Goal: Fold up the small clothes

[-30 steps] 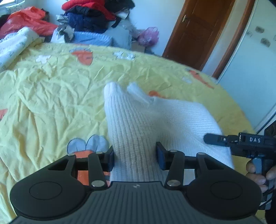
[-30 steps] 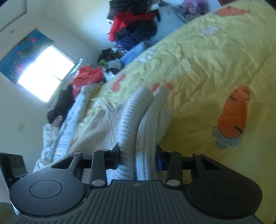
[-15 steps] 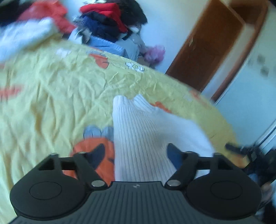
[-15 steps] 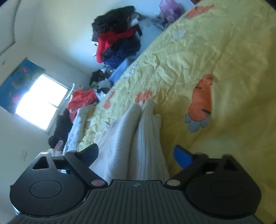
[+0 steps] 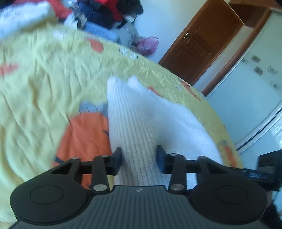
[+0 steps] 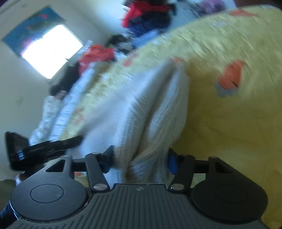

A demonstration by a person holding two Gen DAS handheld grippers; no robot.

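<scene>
A white ribbed knit garment (image 5: 141, 112) lies folded lengthwise on the yellow bedsheet (image 5: 44, 84), reaching away from me. My left gripper (image 5: 139, 155) has its jaws closing, and its pads press on the near end of the garment. In the right wrist view the same garment (image 6: 155, 105) bunches up between the fingers of my right gripper (image 6: 141, 155). Those jaws are closing too, with a sliver of blue pad (image 6: 171, 162) still bare beside the cloth. The view is blurred by motion.
The sheet carries orange carrot prints (image 5: 84, 133). A heap of red, navy and black clothes (image 5: 105, 10) is stacked at the bed's far side. A brown door (image 5: 202, 45) and a white wardrobe (image 5: 255, 84) stand to the right. A bright window (image 6: 51, 51) is on the far wall.
Both grippers let go of the garment, spread wide half a second ago, and have narrowed around it again. Both hands shifted sideways; the right view has rolled and blurred.
</scene>
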